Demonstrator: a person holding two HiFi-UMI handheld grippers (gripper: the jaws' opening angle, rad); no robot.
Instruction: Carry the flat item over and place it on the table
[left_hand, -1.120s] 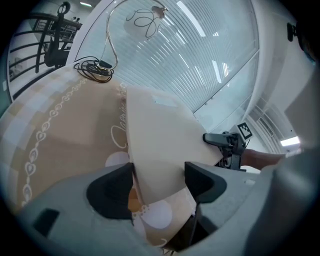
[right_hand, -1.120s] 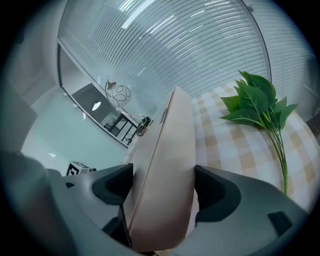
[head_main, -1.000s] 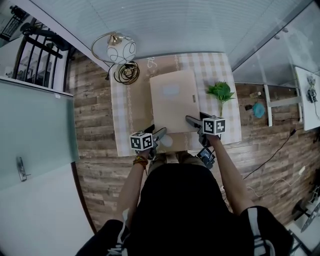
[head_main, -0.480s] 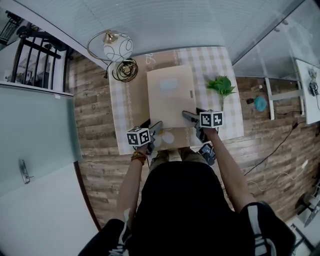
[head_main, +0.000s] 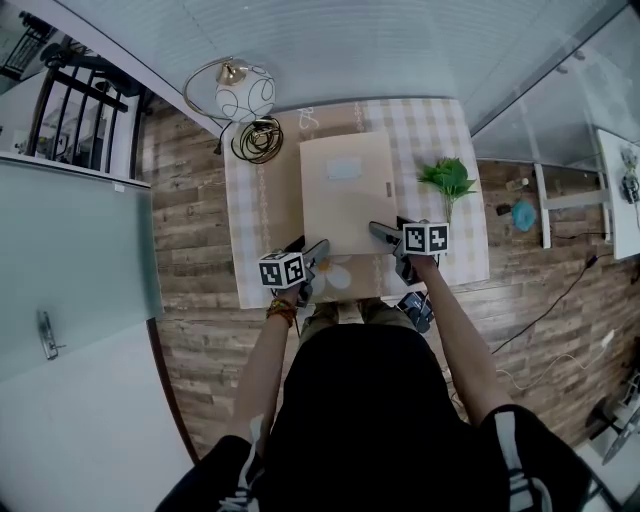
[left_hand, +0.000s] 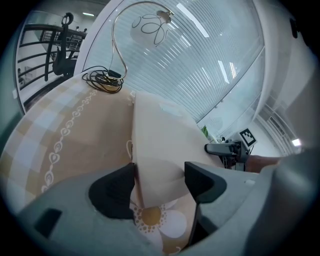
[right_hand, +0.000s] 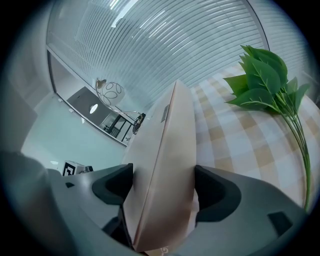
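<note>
A flat beige cardboard box (head_main: 345, 195) lies over the middle of the checked table (head_main: 265, 220), long side running away from me. My left gripper (head_main: 310, 248) is shut on its near left corner; in the left gripper view the box (left_hand: 160, 145) fills the gap between the jaws of that gripper (left_hand: 160, 182). My right gripper (head_main: 388, 230) is shut on the near right edge, and the right gripper view shows the box (right_hand: 165, 165) on edge between the jaws of that gripper (right_hand: 162, 187). Whether the box rests on the cloth I cannot tell.
A lamp with a white globe (head_main: 243, 95) and a coiled cable (head_main: 258, 140) stand at the table's far left corner. A green plant sprig (head_main: 447, 180) lies right of the box. Wooden floor surrounds the table; a railing (head_main: 80, 110) is far left.
The box and both grippers have shifted slightly farther over the table. Both grips are unchanged.
</note>
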